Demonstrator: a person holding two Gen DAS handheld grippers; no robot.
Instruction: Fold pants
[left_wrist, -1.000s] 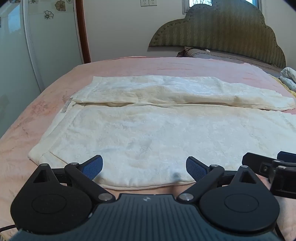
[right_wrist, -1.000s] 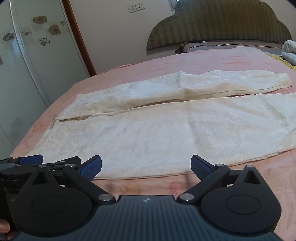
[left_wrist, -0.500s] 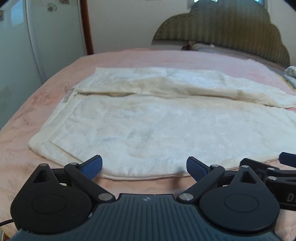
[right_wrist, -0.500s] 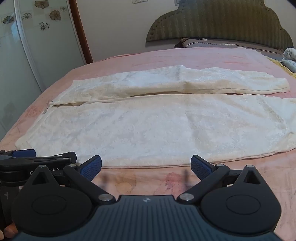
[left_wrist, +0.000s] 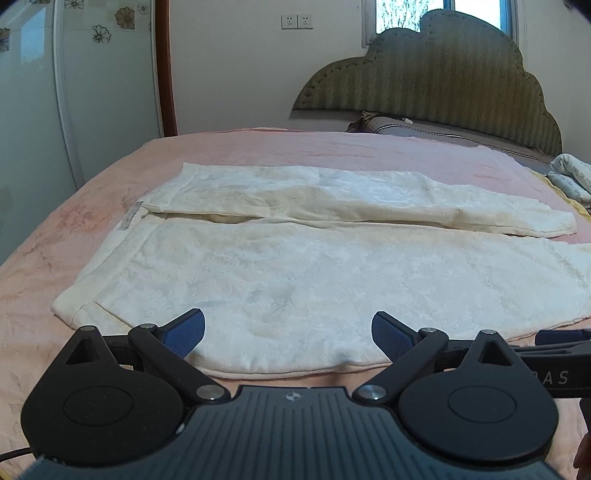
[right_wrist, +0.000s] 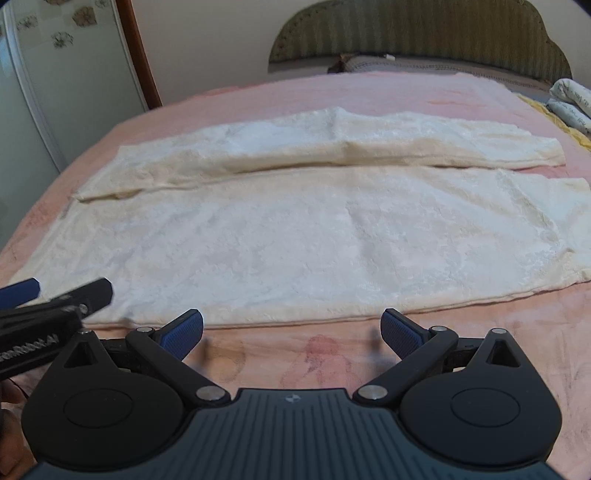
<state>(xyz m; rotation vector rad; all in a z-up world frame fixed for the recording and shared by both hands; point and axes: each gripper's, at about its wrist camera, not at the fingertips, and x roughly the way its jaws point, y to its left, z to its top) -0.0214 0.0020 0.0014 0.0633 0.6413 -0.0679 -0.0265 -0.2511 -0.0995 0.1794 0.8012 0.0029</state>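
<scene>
Cream white pants (left_wrist: 295, 273) lie flat across a pink bed (left_wrist: 332, 147), waistband at the left, both legs stretching right; they also show in the right wrist view (right_wrist: 295, 229). My left gripper (left_wrist: 288, 334) is open and empty, low over the near hem of the nearer leg, its blue pads (left_wrist: 184, 332) over the cloth edge. My right gripper (right_wrist: 291, 332) is open and empty, just short of the near hem, over bare bedspread. Each gripper shows at the side edge of the other's view.
A padded olive headboard (left_wrist: 443, 81) and a grey pillow (left_wrist: 424, 129) stand at the far end. Folded patterned bedding (right_wrist: 572, 103) lies at the far right. A glass door (left_wrist: 33, 129) and wooden frame (left_wrist: 164, 66) stand left of the bed.
Both grippers have dropped lower and come closer to the near hem of the pants. Both stayed open.
</scene>
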